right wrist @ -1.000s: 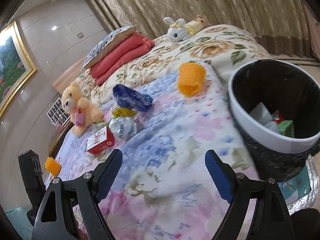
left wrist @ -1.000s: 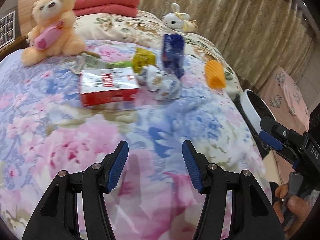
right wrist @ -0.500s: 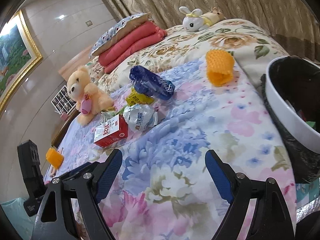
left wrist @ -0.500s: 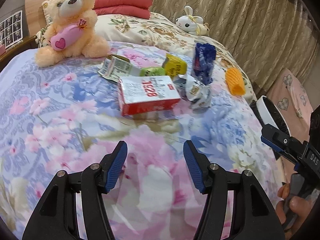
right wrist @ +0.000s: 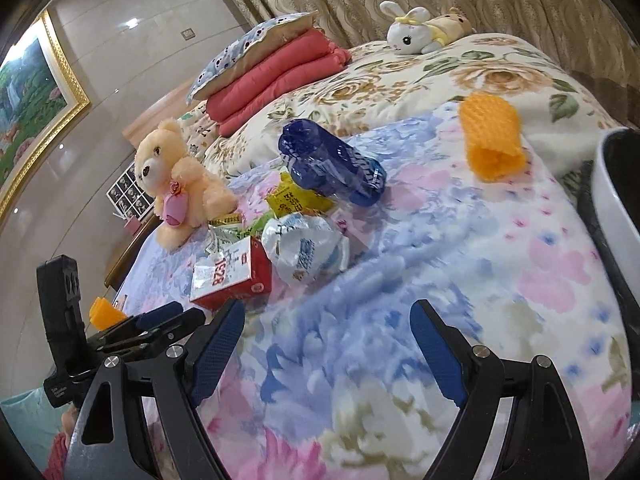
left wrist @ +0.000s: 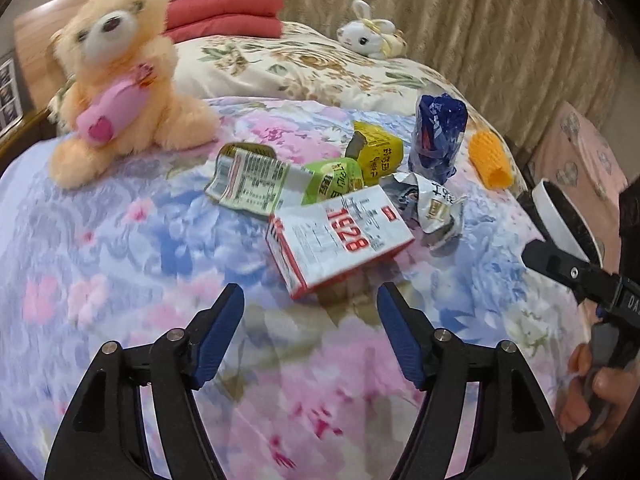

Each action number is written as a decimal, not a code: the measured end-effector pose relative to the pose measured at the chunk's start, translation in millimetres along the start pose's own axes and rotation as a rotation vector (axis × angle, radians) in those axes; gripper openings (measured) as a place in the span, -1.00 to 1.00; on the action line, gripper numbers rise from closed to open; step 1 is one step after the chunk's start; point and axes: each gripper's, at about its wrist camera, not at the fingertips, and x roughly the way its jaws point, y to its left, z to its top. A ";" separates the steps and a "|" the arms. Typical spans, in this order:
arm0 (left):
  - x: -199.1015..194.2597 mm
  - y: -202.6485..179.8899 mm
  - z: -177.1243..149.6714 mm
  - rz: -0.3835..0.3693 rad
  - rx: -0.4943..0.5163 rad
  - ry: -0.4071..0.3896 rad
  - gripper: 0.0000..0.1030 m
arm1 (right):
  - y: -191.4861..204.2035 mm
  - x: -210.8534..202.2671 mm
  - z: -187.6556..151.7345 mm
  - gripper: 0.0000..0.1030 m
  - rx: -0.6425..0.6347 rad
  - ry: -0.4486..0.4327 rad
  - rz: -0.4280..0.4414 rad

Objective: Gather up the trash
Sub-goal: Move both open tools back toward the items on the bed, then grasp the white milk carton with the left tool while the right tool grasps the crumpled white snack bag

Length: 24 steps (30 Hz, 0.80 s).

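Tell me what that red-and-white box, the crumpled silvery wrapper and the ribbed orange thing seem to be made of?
Red-and-white box: printed paperboard by the look, slightly glossy, with crisp folded edges.
Crumpled silvery wrapper: probably thin plastic or foil film; it holds sharp creases and glints.
Ribbed orange thing: likely soft foam netting; matte, bumpy grid texture, loosely rolled with an open end.

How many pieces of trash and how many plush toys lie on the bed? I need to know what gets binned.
Trash: 6: red-and-white carton, green carton, yellow pack, silver wrapper, blue bottle, orange foam sleeve
Plush toys: 2: teddy bear, white rabbit
Total: 8
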 end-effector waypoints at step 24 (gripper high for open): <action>22.1 -16.0 8.3 -0.104 0.090 0.037 -0.68 | -3.8 47.5 14.3 -0.36 0.031 0.082 0.031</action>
